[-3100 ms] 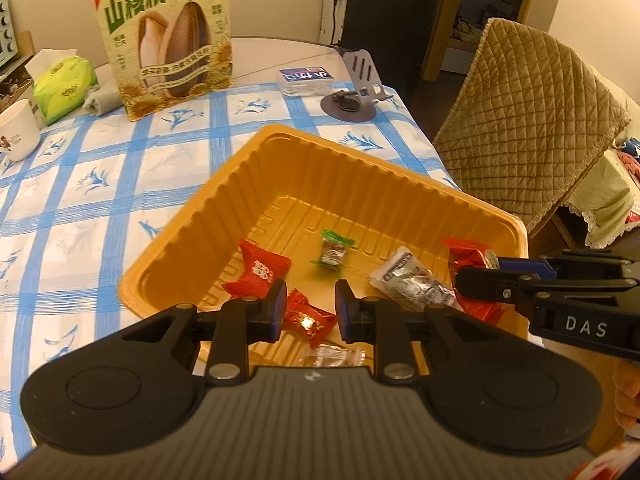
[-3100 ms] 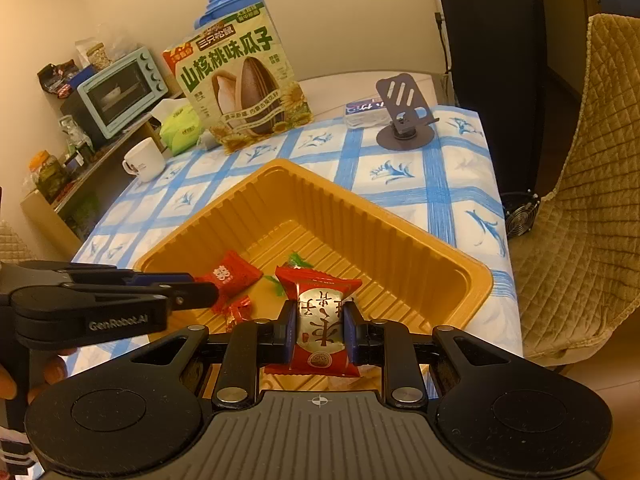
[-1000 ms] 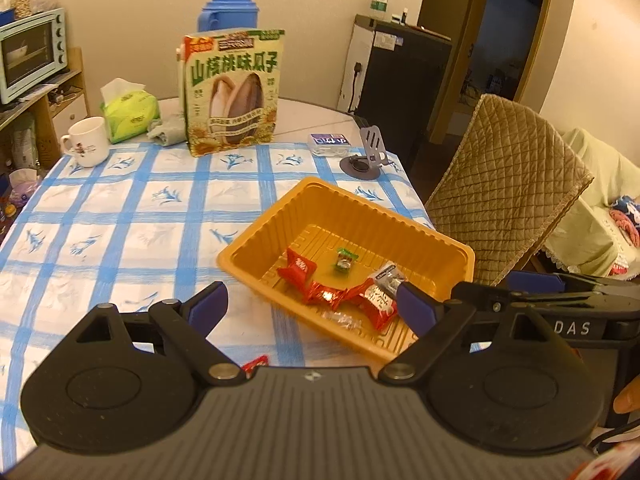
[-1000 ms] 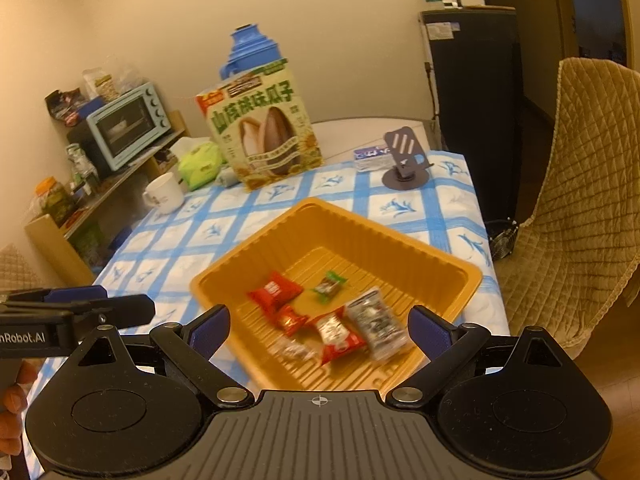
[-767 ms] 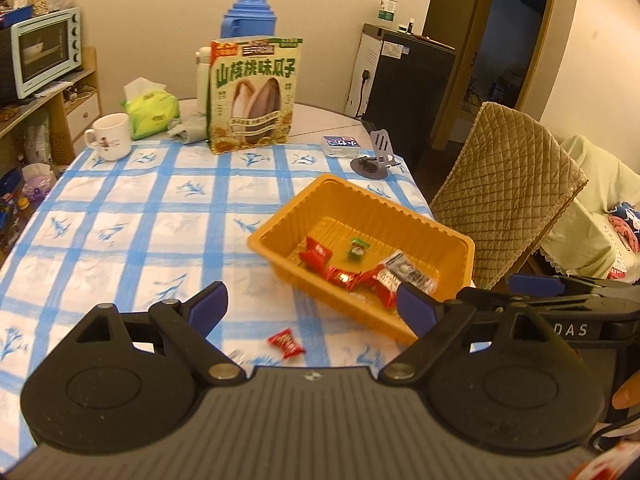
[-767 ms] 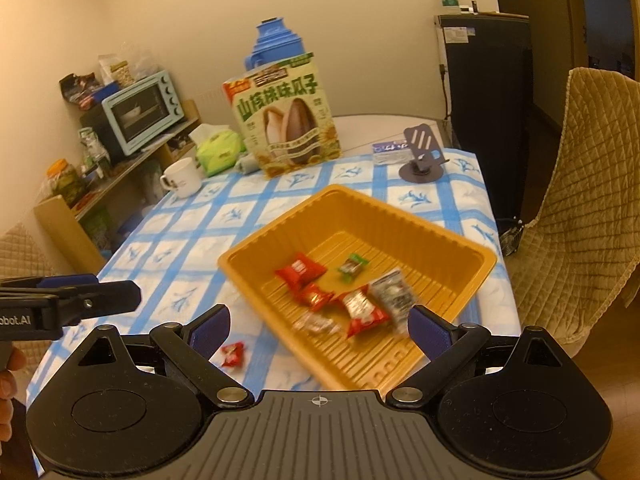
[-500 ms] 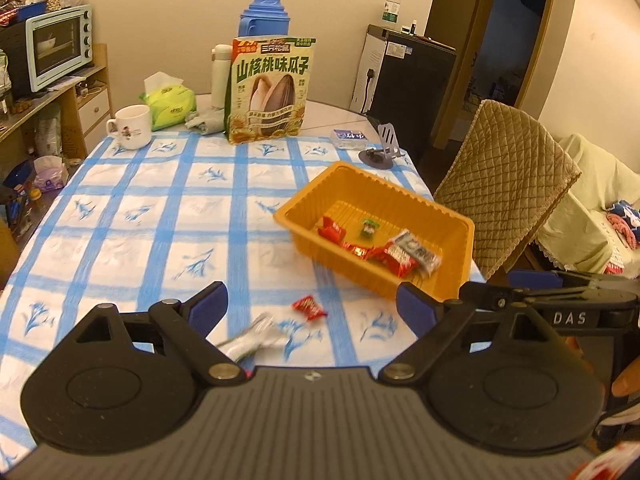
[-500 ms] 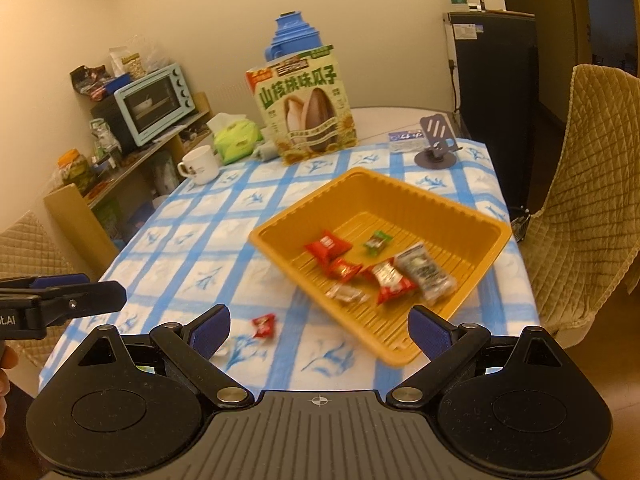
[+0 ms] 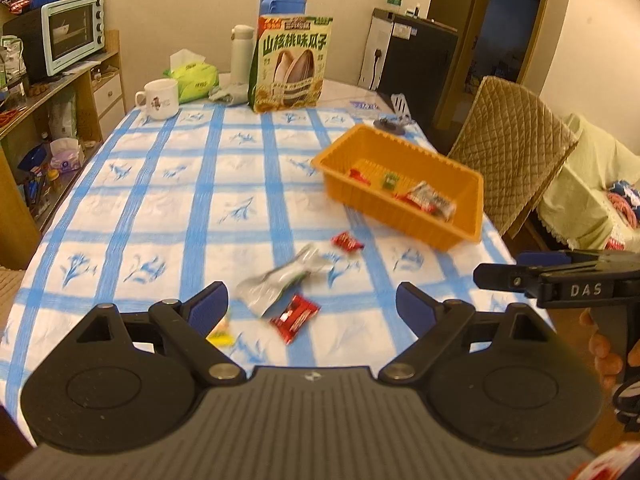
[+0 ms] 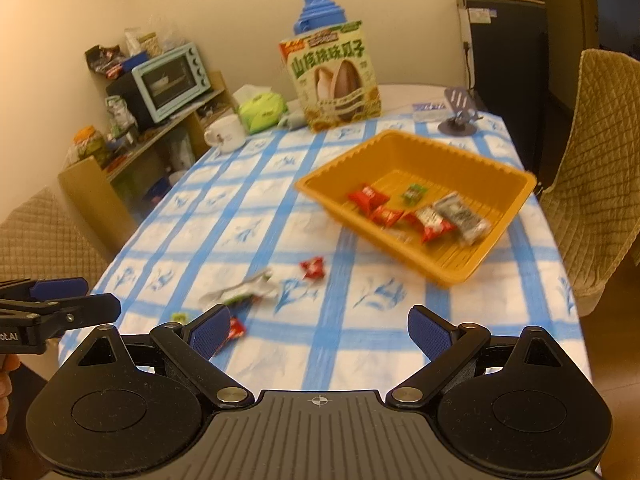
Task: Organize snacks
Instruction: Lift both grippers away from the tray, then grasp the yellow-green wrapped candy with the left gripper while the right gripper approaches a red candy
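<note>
Both grippers are hovering wide open and empty; the red candy (image 9: 295, 317) is lying nearest, just ahead of the left gripper (image 9: 312, 304), long axis slanting.

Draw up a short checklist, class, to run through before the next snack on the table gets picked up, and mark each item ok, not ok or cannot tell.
1. Left gripper open and empty: ok.
2. Right gripper open and empty: ok.
3. Snacks left on the tablecloth: silver packet, two red candies, yellow candy: ok.
4. Orange tray has room: ok.
5. All snacks in the tray: not ok.
6. Silver packet sealed: cannot tell.
</note>
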`<state>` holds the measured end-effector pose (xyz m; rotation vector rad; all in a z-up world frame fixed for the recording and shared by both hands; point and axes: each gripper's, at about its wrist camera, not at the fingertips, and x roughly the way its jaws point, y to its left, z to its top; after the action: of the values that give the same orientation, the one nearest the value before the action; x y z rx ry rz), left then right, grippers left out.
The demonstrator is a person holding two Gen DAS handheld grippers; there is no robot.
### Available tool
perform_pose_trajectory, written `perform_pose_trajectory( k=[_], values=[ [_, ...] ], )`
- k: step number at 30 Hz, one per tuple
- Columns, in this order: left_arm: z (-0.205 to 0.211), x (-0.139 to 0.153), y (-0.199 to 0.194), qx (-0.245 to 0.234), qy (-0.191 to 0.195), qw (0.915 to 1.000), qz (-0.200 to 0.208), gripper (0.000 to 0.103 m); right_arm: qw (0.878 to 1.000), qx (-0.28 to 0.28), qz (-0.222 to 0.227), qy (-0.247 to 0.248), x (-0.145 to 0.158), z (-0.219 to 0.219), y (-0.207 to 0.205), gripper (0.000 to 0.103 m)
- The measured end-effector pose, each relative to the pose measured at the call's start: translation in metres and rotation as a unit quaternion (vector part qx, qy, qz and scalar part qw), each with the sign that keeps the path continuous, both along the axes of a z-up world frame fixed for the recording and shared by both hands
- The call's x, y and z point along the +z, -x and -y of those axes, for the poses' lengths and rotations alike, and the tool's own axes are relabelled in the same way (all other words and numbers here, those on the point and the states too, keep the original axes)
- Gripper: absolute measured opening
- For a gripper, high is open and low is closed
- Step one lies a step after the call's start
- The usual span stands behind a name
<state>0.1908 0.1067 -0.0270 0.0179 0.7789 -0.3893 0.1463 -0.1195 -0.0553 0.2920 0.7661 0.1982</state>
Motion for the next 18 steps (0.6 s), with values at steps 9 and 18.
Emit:
perform_pose_trajectory(
  k=[9, 18],
  values=[
    [-0.027, -0.023, 0.012, 0.011, -0.009, 0.9996, -0.023, 0.089, 1.000, 0.021, -0.022, -0.001, -0.017, -0.031, 0.011, 0.095],
    [-0.041, -0.042, 0.008, 0.029, -0.017, 0.9985, -0.043, 0.084, 0.999, 0.045, -0.030, 0.005, -0.038, -0.056, 0.006, 0.095]
  ],
)
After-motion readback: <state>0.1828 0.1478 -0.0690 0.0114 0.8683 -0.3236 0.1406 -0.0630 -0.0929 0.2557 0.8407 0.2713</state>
